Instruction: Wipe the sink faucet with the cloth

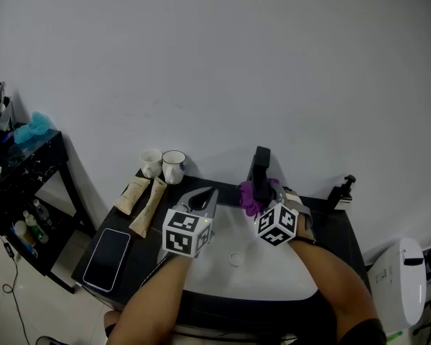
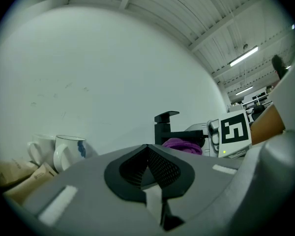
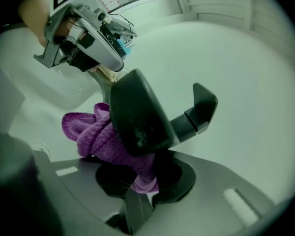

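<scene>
The black faucet (image 1: pixel 259 164) stands at the back of the white sink (image 1: pixel 223 279). A purple cloth (image 1: pixel 251 196) is bunched against the faucet's spout, and my right gripper (image 1: pixel 263 201) is shut on it. In the right gripper view the cloth (image 3: pixel 105 141) presses on the left side and underside of the black spout (image 3: pixel 137 114), with the faucet handle (image 3: pixel 202 107) behind. The right gripper (image 3: pixel 142 181) pinches the cloth's lower end. My left gripper (image 1: pixel 203 198) hovers over the basin's left part, shut and holding nothing. The left gripper view shows its jaws (image 2: pixel 150 173) closed, with the faucet (image 2: pixel 165 127) and cloth (image 2: pixel 183 144) ahead.
Two white mugs (image 1: pixel 165 165) stand on the dark counter at the back left, with tan packets (image 1: pixel 141 198) and a phone (image 1: pixel 107 259) in front of them. A soap dispenser (image 1: pixel 343 191) is at the sink's right. A black shelf (image 1: pixel 25 171) stands further left.
</scene>
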`<state>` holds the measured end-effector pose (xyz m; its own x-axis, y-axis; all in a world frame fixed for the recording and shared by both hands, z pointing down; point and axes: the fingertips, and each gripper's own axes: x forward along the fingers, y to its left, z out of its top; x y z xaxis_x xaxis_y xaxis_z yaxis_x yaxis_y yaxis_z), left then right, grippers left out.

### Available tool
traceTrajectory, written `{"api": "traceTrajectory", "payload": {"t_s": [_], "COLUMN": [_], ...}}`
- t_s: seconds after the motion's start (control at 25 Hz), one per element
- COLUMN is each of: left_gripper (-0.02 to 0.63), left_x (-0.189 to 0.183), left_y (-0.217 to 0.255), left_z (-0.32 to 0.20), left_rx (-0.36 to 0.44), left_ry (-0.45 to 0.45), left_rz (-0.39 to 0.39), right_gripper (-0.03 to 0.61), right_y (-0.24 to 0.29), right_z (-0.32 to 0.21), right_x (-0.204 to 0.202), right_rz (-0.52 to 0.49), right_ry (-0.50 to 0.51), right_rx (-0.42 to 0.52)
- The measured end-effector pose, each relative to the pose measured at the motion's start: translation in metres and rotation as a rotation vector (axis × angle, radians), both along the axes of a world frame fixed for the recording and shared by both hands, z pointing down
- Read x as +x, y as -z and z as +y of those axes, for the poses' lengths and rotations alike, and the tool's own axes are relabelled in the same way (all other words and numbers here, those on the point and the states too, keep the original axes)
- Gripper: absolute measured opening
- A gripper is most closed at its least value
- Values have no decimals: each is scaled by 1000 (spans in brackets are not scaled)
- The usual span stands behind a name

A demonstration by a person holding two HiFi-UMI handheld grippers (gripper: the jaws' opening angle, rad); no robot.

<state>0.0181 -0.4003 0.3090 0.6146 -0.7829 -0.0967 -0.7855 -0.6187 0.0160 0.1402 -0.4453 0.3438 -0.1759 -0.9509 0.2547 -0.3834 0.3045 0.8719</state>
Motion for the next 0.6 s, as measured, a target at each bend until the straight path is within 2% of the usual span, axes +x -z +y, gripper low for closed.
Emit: {"api": "traceTrajectory", "payload": {"t_s": [0.2, 0.36, 0.6], "left_gripper": [17, 17, 17], "left_x": [1, 2, 1], "left_y": [-3, -5, -6], "left_z": [1, 2, 2], "left_rx": [-1, -5, -7], "left_ry": [2, 3, 6], "left_rz": [-29, -46, -51], "right_gripper": [71, 71, 72], "right_y": [-12, -41, -46], "right_z": [-1, -1, 3], "right_x": [-2, -2, 0], "right_rz": [9, 68, 75], "right_ry": [-16, -33, -24], "right_rx": [-52, -134, -139]}}
